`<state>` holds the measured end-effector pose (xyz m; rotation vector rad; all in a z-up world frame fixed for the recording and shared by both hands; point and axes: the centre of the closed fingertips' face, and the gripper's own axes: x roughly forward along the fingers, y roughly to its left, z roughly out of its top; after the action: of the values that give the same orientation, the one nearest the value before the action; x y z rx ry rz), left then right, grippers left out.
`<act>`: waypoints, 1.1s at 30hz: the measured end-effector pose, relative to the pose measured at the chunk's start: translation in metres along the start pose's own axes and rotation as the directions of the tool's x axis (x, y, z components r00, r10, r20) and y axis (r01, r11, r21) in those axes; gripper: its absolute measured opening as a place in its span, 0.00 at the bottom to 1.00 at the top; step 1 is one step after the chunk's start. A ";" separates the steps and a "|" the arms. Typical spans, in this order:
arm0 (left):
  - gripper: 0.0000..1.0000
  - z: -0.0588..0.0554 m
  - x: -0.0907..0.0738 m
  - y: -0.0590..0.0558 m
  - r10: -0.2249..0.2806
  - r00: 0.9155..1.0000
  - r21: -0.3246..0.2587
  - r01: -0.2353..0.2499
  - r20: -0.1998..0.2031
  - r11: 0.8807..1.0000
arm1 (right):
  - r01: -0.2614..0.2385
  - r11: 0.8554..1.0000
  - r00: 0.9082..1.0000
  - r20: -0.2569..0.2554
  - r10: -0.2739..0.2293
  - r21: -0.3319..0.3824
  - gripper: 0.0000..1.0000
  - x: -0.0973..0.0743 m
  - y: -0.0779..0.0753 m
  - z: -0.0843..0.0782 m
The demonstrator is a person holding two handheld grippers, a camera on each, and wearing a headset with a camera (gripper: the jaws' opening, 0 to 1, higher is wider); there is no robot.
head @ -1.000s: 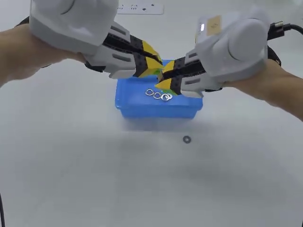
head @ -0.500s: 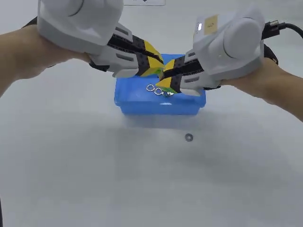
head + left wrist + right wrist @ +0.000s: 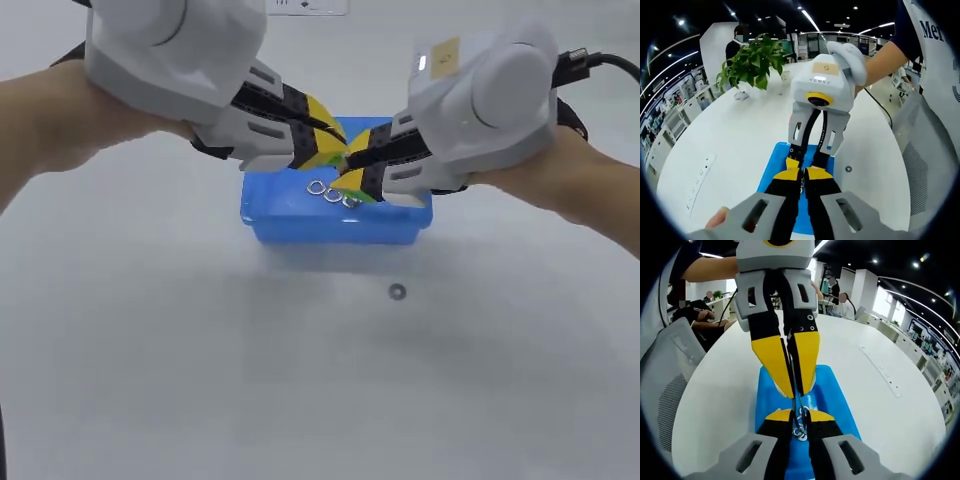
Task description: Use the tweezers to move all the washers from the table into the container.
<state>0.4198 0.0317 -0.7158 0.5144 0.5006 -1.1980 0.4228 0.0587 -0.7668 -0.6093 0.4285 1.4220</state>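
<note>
The blue container (image 3: 335, 222) stands mid-table with three washers (image 3: 333, 194) lying inside it. One loose washer (image 3: 397, 292) rests on the white table in front of it. Both grippers meet tip to tip above the container. My left gripper (image 3: 338, 150) comes in from the upper left and my right gripper (image 3: 348, 186) from the right. In the right gripper view the thin metal tweezers (image 3: 797, 401) run from the left gripper's (image 3: 796, 390) closed yellow jaws down between my right gripper's (image 3: 800, 416) own jaws, just above the washers (image 3: 800, 432).
A power strip (image 3: 307, 6) lies at the table's far edge. In the left gripper view a potted plant (image 3: 752, 62) stands far across the table and a mesh chair (image 3: 927, 150) sits at the right. Bare white tabletop (image 3: 200, 350) surrounds the container.
Both grippers have stayed together over the container, the left one creeping slightly right. The washers inside and the loose washer have not moved.
</note>
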 end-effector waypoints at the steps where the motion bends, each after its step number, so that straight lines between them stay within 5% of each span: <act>1: 0.06 0.002 -0.001 -0.001 -0.002 1.000 0.007 0.002 0.000 1.000 | -0.003 1.000 1.000 0.005 0.003 0.003 0.12 -0.001 0.001 0.001; 17: 0.06 0.021 -0.017 -0.013 0.019 1.000 0.071 -0.021 0.022 0.997 | 0.017 0.999 0.999 0.035 -0.016 -0.043 0.11 -0.020 0.009 0.018; 26: 0.06 0.046 -0.029 -0.031 0.019 0.999 0.107 -0.024 0.046 0.994 | 0.034 0.997 0.998 0.057 -0.029 -0.073 0.11 -0.041 0.015 0.026; 33: 0.06 0.058 -0.033 -0.048 0.014 0.999 0.128 -0.021 0.053 0.992 | 0.051 0.995 0.997 0.066 -0.045 -0.083 0.11 -0.062 0.033 0.033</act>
<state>0.3698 0.0065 -0.6556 0.5951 0.3755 -1.2289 0.3802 0.0327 -0.7077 -0.6370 0.3021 1.4153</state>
